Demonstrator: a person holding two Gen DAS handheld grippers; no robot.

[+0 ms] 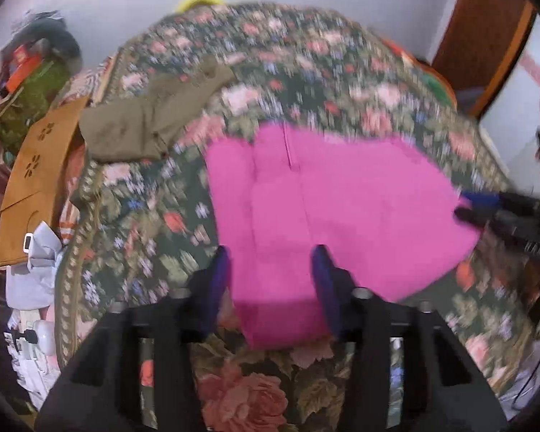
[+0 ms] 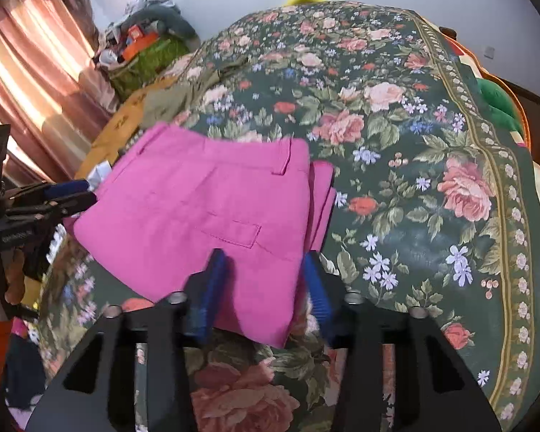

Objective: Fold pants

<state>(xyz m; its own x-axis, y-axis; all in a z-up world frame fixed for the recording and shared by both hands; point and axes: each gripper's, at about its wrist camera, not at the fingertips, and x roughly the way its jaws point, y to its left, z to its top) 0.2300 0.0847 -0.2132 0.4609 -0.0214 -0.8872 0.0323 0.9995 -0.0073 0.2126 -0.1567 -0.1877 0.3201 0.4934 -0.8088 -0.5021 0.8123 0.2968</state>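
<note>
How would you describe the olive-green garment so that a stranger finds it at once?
Look at the floral bedspread covering the bed. Near its far left edge, beyond the pink pants, lies the olive-green garment, crumpled. It is the only dull, plain, unfolded cloth there.

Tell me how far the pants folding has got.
Done: the pink pants lie folded in a compact stack on the floral bedspread. In hand: nothing; left claw and right claw are both open at its edges. Left: perhaps a final fold or tidy.

The folded pants (image 2: 212,216) lie on the floral bedspread (image 2: 432,136). Behind the pants to the left lies another garment (image 1: 151,122); further left of it, off the bedspread, stands a cluttered basket (image 2: 144,57).
</note>
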